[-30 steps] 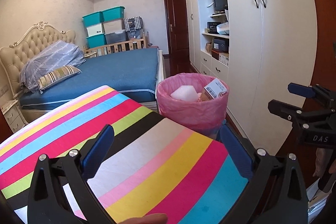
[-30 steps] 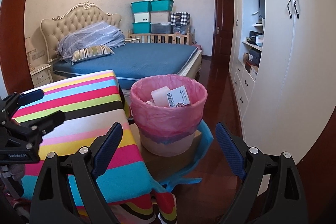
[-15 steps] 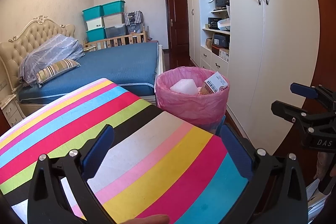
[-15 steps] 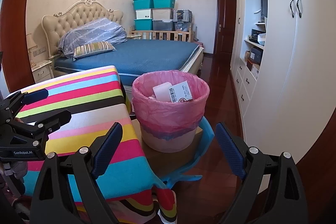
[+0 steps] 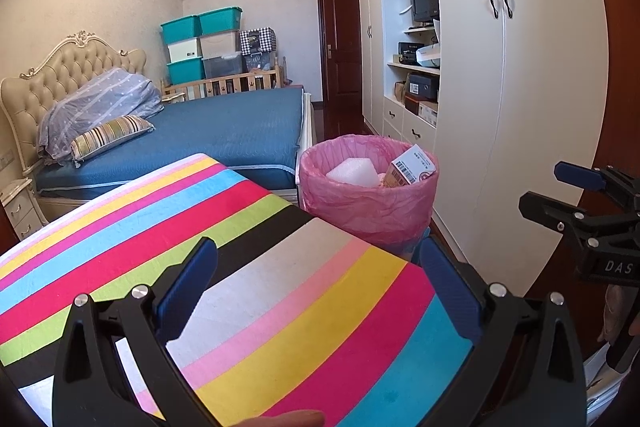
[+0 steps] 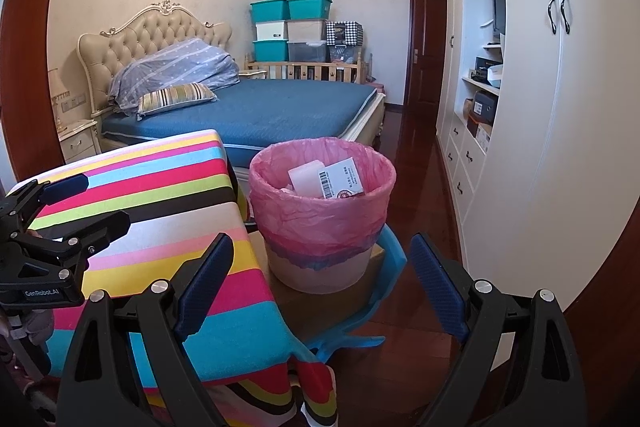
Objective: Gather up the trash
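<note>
A waste bin with a pink liner (image 5: pixel 368 187) (image 6: pixel 322 211) stands beside the striped table, on a cardboard box over a blue stool. In it lie a white foam piece (image 5: pixel 352 171) (image 6: pixel 306 177) and a barcoded carton (image 5: pixel 410 166) (image 6: pixel 342 177). My left gripper (image 5: pixel 316 279) hovers open over the striped tablecloth (image 5: pixel 240 267), nothing between its fingers. My right gripper (image 6: pixel 320 279) is open and empty, in front of the bin and slightly lower. Each gripper shows at the edge of the other's view, the right gripper (image 5: pixel 568 187) at the right and the left gripper (image 6: pixel 92 203) at the left.
A bed with a blue cover (image 6: pixel 280 107) lies behind the table and bin. White wardrobes (image 6: pixel 560 107) line the right wall, with dark wooden floor (image 6: pixel 416 167) between them and the bed. Stacked storage boxes (image 6: pixel 292 27) stand at the far wall. A white sheet (image 5: pixel 132 359) lies on the table near me.
Both grippers have tilted or risen slightly, so the bin and table sit a little lower in the views. Both stay open and empty.
</note>
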`<state>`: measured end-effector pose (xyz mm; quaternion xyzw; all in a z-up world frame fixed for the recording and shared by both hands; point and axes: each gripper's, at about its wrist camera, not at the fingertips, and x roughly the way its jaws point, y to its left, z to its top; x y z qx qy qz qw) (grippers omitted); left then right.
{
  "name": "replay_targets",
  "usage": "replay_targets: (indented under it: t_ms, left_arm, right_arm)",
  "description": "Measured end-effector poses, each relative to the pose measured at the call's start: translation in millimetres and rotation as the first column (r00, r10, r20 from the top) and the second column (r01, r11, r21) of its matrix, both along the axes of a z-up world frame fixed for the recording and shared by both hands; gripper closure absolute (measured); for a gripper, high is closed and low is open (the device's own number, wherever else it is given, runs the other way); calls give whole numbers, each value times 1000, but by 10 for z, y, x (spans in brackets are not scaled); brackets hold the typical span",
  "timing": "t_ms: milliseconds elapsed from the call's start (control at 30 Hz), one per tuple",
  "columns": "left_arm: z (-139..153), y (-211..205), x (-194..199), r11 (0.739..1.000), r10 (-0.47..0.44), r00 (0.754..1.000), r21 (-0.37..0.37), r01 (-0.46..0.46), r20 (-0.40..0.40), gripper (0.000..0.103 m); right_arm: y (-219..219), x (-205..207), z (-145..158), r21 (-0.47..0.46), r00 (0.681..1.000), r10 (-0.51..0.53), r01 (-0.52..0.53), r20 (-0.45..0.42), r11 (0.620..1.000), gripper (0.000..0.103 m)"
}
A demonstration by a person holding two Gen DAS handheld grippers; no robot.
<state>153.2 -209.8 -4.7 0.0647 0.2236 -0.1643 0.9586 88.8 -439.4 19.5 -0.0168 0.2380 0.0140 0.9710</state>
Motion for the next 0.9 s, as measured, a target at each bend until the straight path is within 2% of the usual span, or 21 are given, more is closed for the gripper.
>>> replay_targets:
  t_ms: [900]
  left_arm:
    - [-41,112,-11,998,4,1000,-69,-3,18,5]
  right_arm:
    - [70,-64,1,-14,998,30,-29,48,999,18]
